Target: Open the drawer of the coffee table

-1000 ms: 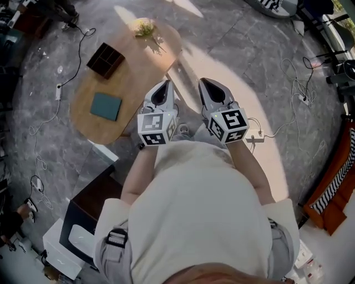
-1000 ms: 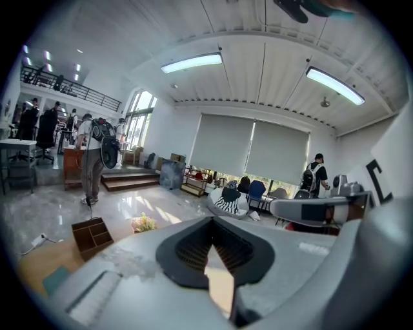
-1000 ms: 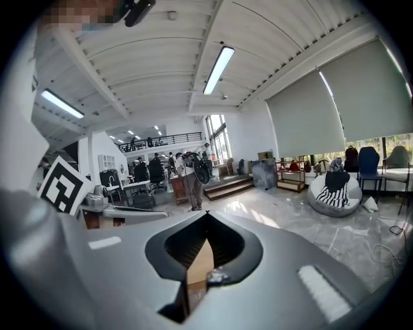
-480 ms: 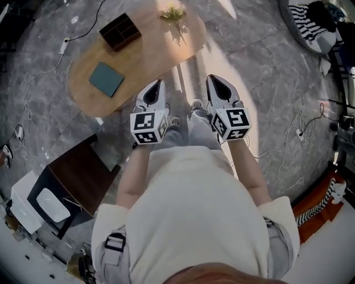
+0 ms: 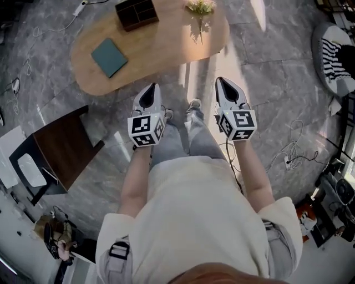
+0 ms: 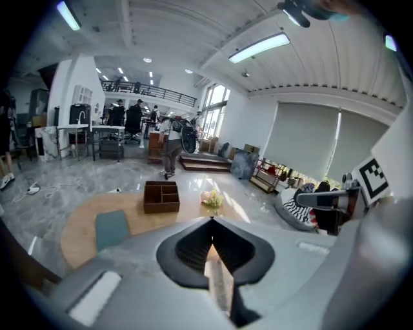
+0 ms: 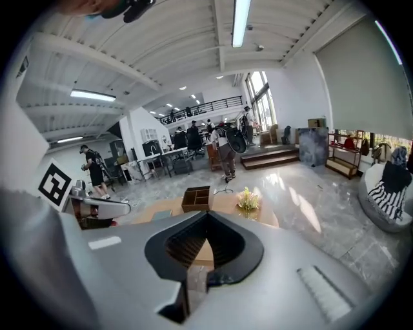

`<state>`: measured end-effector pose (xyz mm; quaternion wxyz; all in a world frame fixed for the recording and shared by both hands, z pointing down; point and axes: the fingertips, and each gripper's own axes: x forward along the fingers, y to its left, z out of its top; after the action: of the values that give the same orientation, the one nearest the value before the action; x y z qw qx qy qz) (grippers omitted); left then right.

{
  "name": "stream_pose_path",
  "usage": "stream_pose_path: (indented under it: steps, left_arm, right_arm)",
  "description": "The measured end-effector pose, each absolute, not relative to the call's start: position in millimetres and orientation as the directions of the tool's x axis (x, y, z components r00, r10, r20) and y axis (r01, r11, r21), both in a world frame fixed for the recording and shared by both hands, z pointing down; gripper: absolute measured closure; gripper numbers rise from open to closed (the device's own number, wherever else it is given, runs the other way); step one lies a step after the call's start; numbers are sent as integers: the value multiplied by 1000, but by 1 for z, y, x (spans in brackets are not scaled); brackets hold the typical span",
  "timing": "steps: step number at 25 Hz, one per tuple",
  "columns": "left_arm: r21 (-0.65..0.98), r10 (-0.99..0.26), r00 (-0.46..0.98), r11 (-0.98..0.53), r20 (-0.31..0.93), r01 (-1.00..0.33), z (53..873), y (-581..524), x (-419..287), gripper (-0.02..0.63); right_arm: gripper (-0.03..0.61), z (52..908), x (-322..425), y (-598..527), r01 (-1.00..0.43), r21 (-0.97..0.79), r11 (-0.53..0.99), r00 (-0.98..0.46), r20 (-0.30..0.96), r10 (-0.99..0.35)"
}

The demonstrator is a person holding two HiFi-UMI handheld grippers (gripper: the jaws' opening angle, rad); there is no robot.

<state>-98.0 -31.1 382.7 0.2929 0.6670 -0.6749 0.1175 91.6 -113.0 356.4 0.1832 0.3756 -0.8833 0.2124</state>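
**Step in hand: approach.** The person stands on the floor (image 5: 272, 83) short of the counter (image 5: 163, 47), an oval wooden top that carries a box (image 5: 136, 12), a teal pad (image 5: 109, 57) and flowers (image 5: 201, 6).

The left gripper (image 5: 151, 89) and the right gripper (image 5: 222, 84) are held side by side ahead of the body. Both are clenched, with the jaws together and nothing between them. Each is well apart from the counter.

The drawer shows in no view. It presumably sits under the top, on a side hidden from the head view.

**Progress, as judged:** the drawer has not yet been reached.

**The next move calls for:**
1. Close in on the counter.
2. Lower the grippers to find the drawer front or handle.
3. Release one gripper's jaws.
4. Grasp the drawer and pull it outward.
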Motion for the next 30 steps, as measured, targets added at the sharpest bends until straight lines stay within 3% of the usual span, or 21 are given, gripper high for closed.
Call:
stream_pose_path:
  steps: [6,15,23,30]
  left_arm:
    - [257,-782,-44,257,622,-932,443,-27,-101,611]
    - [246,-716,-89,350,692,-904,550,-16,-113,562]
    - [280,-665,-28,352,746,-893,635,-18,-113,427]
    - [273,-631,14,315,775,-909,698,-26,-117,311]
  right_arm:
    - [575,417,97,-133,-699,-234,676,-669,547,-504]
    - [575,511,94,-142,-652,-242,719,-684,597,-419]
    - [547,595,112,-165,-678,-255,689,-652,642,-404]
    - [426,664,124,-183,-694,-260,671,-618,692,-372]
